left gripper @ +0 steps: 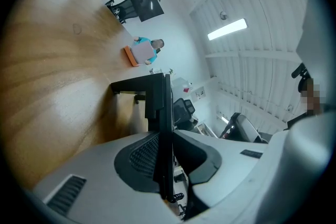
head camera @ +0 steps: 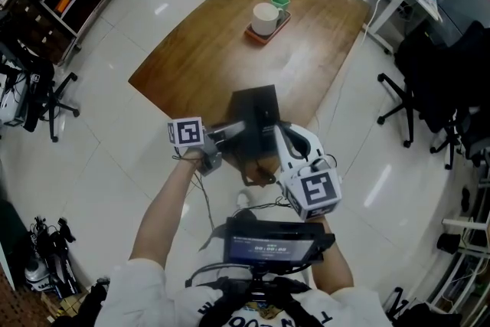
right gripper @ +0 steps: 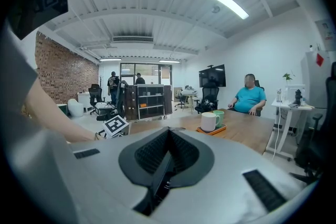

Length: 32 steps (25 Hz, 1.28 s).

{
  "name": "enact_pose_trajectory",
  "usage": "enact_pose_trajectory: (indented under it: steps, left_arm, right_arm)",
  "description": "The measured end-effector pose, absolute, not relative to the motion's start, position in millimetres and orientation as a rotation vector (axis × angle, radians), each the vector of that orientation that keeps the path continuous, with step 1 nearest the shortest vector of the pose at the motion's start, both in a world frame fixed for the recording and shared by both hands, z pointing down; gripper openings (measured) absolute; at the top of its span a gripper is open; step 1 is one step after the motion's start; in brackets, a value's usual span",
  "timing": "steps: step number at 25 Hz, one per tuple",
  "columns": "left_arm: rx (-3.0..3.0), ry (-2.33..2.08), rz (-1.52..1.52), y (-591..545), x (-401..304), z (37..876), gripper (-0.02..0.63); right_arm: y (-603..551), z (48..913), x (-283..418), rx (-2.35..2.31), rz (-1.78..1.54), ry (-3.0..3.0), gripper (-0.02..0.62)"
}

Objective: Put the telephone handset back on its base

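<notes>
One broad wooden counter (head camera: 199, 57) carries everything, and you stand at its near end, so the work sits right under your head and both arms can reach it without stretching. At that near edge, between your two tools, stands a black block that I take for the telephone (head camera: 256, 107). From above I cannot part handset from base, so I cannot say whether the handset is seated yet. Your left tool (head camera: 228, 137) comes at it from the left, held level. Its pads pinch a thin black edge of the telephone, which the left gripper view shows edge-on, running straight along the seam between them. That flat, sideways hold looks meant to steady or carry the piece without covering the place where the handset must land. Your right tool (head camera: 282, 132) hovers just right of the telephone, tipped a little downward, its jaws pressed together with nothing between them. I judge it waits there as the free one, ready to brace or nudge. Farther along the counter, well apart from your work, a tray (head camera: 256, 37) holds a white mug (head camera: 265, 17) with a green cup (head camera: 280, 1) just beside it, out of the way of your arms.
</notes>
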<state>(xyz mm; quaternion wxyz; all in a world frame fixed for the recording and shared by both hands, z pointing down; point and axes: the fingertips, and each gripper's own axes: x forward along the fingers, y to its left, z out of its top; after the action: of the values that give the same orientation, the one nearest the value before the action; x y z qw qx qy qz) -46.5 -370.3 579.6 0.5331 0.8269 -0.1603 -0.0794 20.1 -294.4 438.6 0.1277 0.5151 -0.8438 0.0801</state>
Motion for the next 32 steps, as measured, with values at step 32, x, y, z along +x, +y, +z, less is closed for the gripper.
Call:
enact_pose_trajectory:
  steps: [32]
  left_arm:
    - [2.081,-0.665,-0.231,-366,-81,551,0.071]
  right_arm:
    - [-274,418,8,1.468,0.22,-2.541,-0.002]
